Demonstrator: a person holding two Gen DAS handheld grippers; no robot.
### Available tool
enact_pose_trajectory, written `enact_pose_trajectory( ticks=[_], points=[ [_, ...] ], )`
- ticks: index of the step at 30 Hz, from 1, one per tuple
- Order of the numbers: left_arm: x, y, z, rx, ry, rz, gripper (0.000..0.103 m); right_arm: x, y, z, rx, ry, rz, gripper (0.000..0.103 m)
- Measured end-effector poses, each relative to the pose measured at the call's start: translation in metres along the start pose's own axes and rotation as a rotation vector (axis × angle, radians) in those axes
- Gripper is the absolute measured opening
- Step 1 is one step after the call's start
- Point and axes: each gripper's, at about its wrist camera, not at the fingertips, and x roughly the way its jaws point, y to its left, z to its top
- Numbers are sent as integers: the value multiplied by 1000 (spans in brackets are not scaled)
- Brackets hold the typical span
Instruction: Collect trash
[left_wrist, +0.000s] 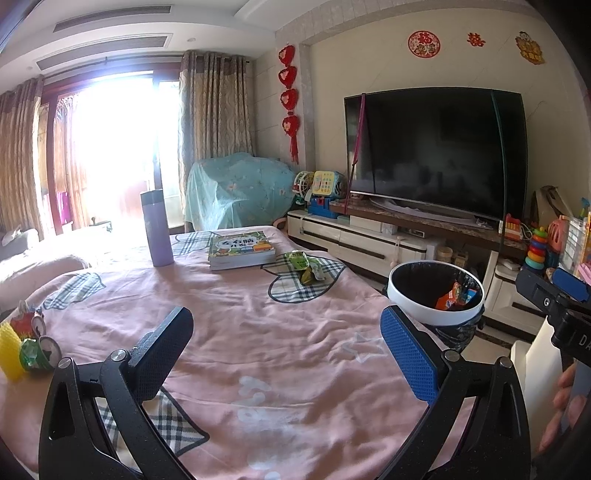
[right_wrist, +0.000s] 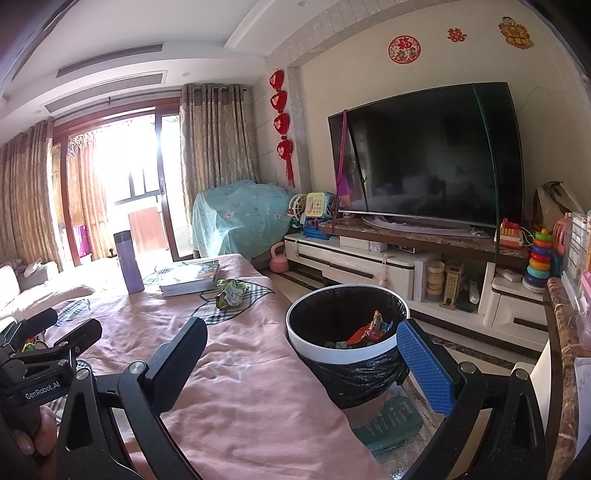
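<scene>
Crumpled green wrappers (left_wrist: 308, 266) lie on the pink tablecloth (left_wrist: 258, 314) beside the books; they also show in the right wrist view (right_wrist: 231, 291). A white trash bin (left_wrist: 436, 291) with a black liner stands off the table's right edge and holds colourful wrappers (right_wrist: 369, 330). My left gripper (left_wrist: 288, 354) is open and empty above the near table. My right gripper (right_wrist: 306, 365) is open and empty, just in front of the bin (right_wrist: 347, 354). More trash, green foil and a yellow piece (left_wrist: 26, 347), lies at the table's left edge.
A purple flask (left_wrist: 157, 229) and a stack of books (left_wrist: 242, 249) stand on the far side of the table. A TV (left_wrist: 436, 151) on a white cabinet, with toys around it, fills the right. A white chair back (left_wrist: 532, 369) is near the right gripper.
</scene>
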Motion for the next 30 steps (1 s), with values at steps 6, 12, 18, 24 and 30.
enact_pose_trajectory(
  ticks=[6,12,18,24,30],
  points=[
    [3,3,-1,0,7,-5,103,0,-1,0,3,0,7,103],
    [4,4,-1,1,8,-9,103,2,0,1,0,3,15,103],
    [6,5,-1,0,10,-13,103,3,1,2,-1,4,21,103],
    [8,6,-2,0,15,-17,103,4,4,2,-6,4,28,103],
    [9,6,-2,-2,18,-18,103,6,4,1,0,8,34,103]
  ],
)
